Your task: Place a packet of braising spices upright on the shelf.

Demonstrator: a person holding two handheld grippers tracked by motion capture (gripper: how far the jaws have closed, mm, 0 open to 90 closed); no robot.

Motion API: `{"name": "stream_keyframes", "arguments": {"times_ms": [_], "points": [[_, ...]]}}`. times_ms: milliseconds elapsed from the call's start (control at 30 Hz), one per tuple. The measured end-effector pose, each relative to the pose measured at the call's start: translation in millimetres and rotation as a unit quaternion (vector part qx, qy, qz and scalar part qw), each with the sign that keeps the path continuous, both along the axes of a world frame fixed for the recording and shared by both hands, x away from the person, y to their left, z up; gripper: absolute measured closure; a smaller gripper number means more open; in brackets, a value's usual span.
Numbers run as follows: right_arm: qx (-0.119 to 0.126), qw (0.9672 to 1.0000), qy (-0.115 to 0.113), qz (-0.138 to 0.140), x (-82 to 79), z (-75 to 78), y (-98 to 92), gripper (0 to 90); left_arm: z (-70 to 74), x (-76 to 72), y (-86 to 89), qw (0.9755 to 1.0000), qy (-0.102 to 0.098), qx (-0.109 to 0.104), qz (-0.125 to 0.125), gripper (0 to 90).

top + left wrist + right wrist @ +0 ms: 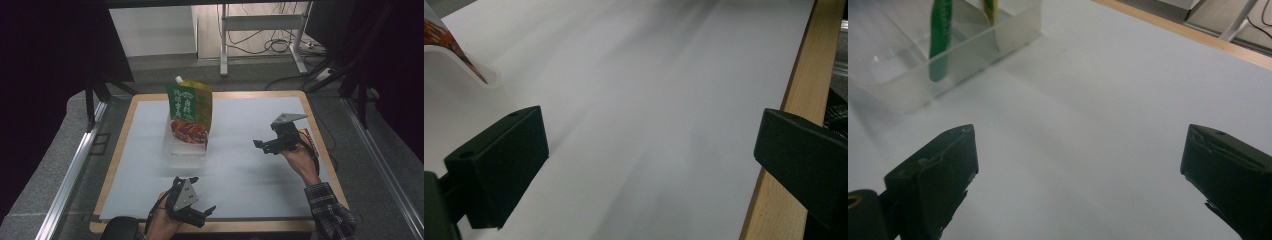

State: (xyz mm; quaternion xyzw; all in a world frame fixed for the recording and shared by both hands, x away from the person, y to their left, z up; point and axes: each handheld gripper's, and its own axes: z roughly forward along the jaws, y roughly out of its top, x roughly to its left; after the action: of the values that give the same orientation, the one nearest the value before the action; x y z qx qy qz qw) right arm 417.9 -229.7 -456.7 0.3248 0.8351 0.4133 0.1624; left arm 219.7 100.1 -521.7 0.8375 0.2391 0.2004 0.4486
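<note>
Green pouch (190,112) upright in clear box (184,145), counter (250,165) centre. Left tongs (202,212) near edge, released, empty. Right tongs (260,145) right of box, released, empty.

A green spouted pouch (190,112) stands upright in a clear plastic bin (184,149); its top carries a white cap at the left corner and a yellow band, its face white lettering above a red-orange food picture; the bin, rectangular and transparent, sits on the white mat toward the far left-centre of the table, the pouch rising well above its rim; both stand apart from the grippers.
</note>
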Motion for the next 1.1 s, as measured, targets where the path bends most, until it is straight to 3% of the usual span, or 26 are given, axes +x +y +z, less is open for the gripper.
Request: {"name": "stream_keyframes", "arguments": {"times_ms": [200, 333, 767, 967, 1100], "points": [[-0.010, 0.9998, 0.002, -0.019, 3.6, -2.2, -10.5, 1.8, 0.2, 0.0, 0.4, 1.0000, -0.001, -0.001, 0.001, 0.7], [-0.004, 0.9993, 0.007, -0.038, 7.2, -3.6, -21.3, 1.7, 0.2, 0.0, 0.5, 1.0000, -0.001, -0.001, 0.001, 0.8], [-0.019, 0.9944, 0.041, -0.096, 17.5, -8.6, -59.6, 1.5, -0.3, 0.4, 0.1, 1.0000, 0.000, 0.001, -0.001, 0.8], [-0.022, 0.9904, 0.046, -0.129, 20.2, -8.7, -76.8, 1.7, -0.3, 0.2, -0.2, 1.0000, 0.000, 0.002, -0.002, 0.9], [-0.038, 0.9846, 0.050, -0.163, 21.6, -11.5, -84.2, 6.8, -0.5, 0.1, -0.6, 1.0000, -0.001, 0.004, -0.002, 0.9]]}}
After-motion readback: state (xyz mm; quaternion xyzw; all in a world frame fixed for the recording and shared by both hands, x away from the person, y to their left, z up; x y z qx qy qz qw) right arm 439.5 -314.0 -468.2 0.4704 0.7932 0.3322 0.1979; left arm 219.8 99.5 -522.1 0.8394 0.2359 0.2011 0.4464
